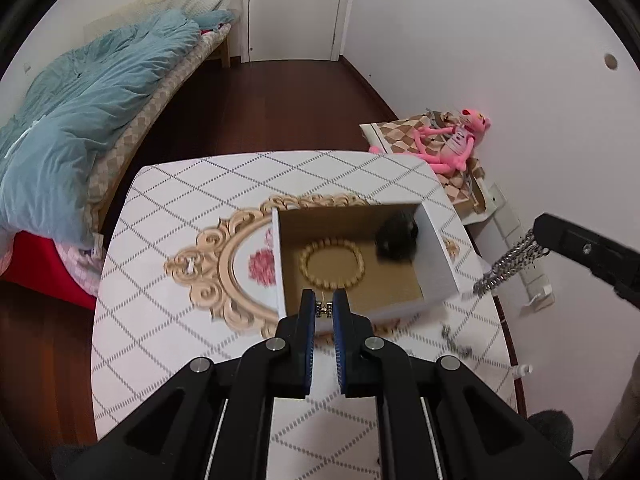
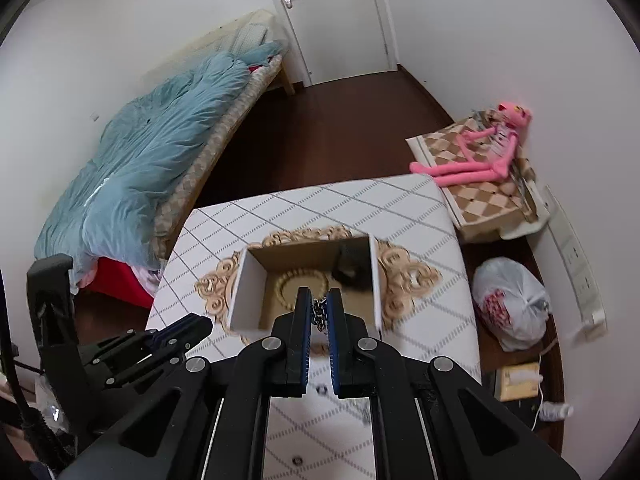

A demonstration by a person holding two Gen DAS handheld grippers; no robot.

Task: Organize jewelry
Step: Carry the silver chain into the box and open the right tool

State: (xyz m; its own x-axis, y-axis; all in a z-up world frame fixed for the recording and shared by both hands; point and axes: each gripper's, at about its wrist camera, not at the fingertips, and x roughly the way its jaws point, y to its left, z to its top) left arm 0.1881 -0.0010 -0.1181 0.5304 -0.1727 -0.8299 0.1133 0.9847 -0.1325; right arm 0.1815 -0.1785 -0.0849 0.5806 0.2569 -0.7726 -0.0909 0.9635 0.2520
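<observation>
**Chain and clasp held over the box**

A silver chain [image 1: 508,266] hangs from the right tongs [image 2: 320,312], pinched between them, beside the open box [image 1: 436,256]. The left tongs [image 1: 324,309] grip a small metal piece [image 1: 323,309] (only the left view shows it). Inside the box lie a bead bracelet [image 1: 332,266] and a dark lump [image 1: 396,236]. The right view alone shows a plastic bag [image 2: 510,304] beside the table [image 1: 168,248].

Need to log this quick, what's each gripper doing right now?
Left gripper: shut on a small metal piece.
Right gripper: shut on a silver chain.
</observation>
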